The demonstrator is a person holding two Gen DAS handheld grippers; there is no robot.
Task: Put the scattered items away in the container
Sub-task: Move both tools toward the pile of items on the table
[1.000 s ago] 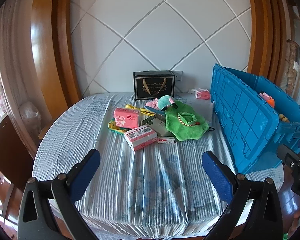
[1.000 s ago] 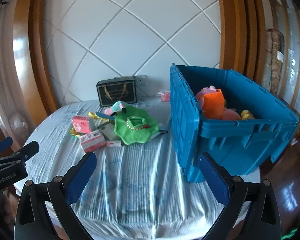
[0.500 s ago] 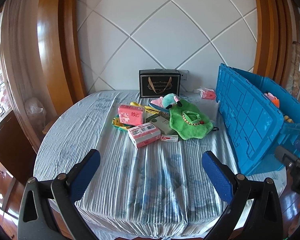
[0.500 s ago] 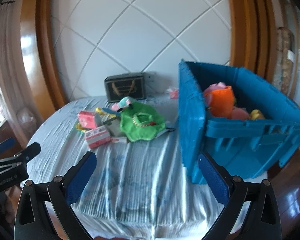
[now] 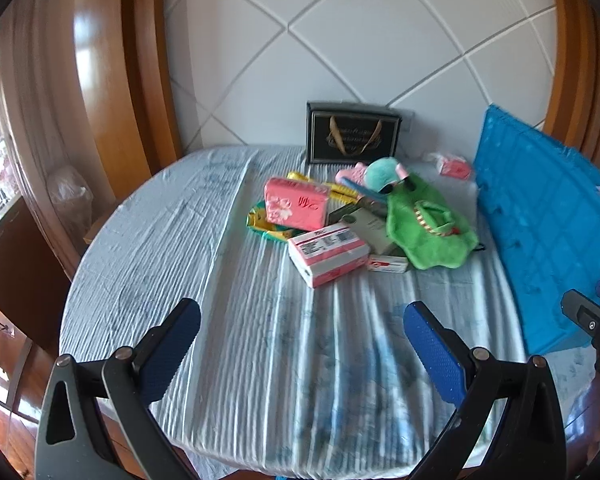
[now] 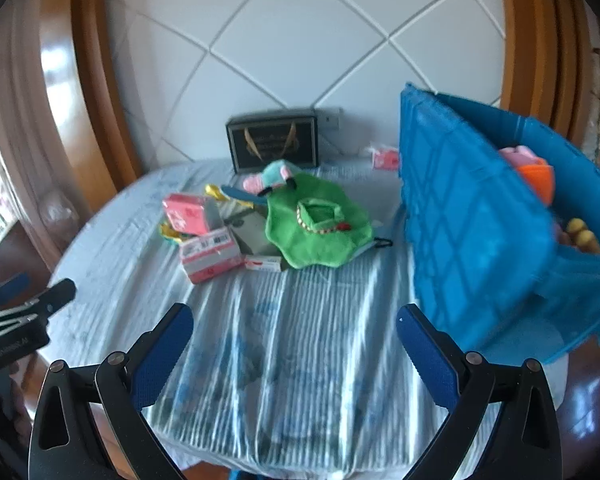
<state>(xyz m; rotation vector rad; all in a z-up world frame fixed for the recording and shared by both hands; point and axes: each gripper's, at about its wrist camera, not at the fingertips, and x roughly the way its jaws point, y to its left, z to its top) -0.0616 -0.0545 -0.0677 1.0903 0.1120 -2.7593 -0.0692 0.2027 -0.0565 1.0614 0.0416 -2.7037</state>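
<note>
A heap of items lies mid-table: a pink tissue pack (image 5: 296,203) (image 6: 186,212), a pink-and-white box (image 5: 328,254) (image 6: 210,255), a small red-and-white box (image 5: 388,264) (image 6: 263,263), a green plush toy (image 5: 426,224) (image 6: 318,226) and a teal-pink plush (image 5: 382,174) (image 6: 274,174). The blue crate (image 5: 540,216) (image 6: 480,220) stands at the right, holding an orange and pink toy (image 6: 534,170). My left gripper (image 5: 300,338) and right gripper (image 6: 294,346) hover open and empty over the table's near edge, well short of the heap.
A black gift bag (image 5: 352,132) (image 6: 274,144) stands against the tiled wall behind the heap. A small pink packet (image 5: 454,166) (image 6: 384,158) lies beside the crate's far corner. The round table's striped cloth (image 5: 180,240) drops off at the left and front edges.
Both grippers have advanced toward the table and tilted down, so the heap and the crate look larger and nearer. Both stay open. Nothing on the table has moved.
</note>
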